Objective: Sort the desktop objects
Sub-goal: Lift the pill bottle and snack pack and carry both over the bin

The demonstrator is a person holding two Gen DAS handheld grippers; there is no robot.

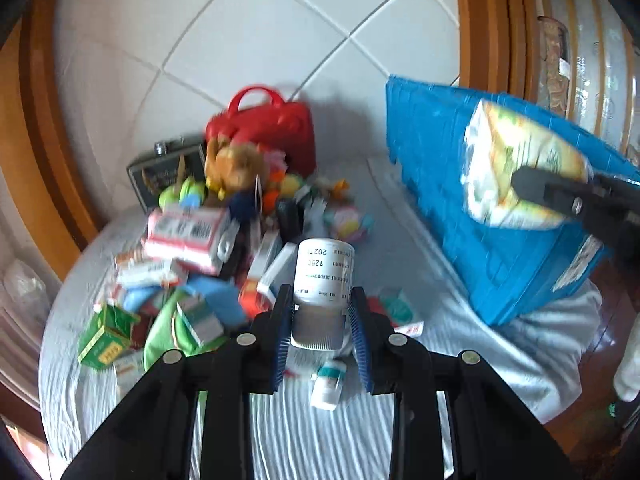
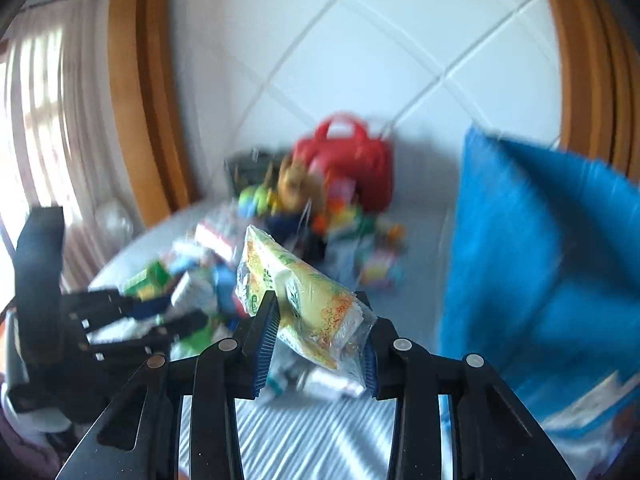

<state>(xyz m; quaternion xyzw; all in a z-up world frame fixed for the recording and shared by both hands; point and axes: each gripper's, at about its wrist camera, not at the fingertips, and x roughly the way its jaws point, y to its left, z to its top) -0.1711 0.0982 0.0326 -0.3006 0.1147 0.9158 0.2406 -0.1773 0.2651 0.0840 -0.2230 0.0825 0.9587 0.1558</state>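
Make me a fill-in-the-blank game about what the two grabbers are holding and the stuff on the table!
1. The left hand-held gripper holds a white ____.
2. The right hand-held gripper holds a packet of tissues near the big crate, whose color is ____.
3. Behind the toy pile stands a handbag colored ____.

Missing words: bottle; blue; red

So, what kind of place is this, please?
Probably a room in a home: a cloth-covered table against a white tiled wall, piled with plush toys and medicine boxes, with curtains beside it.
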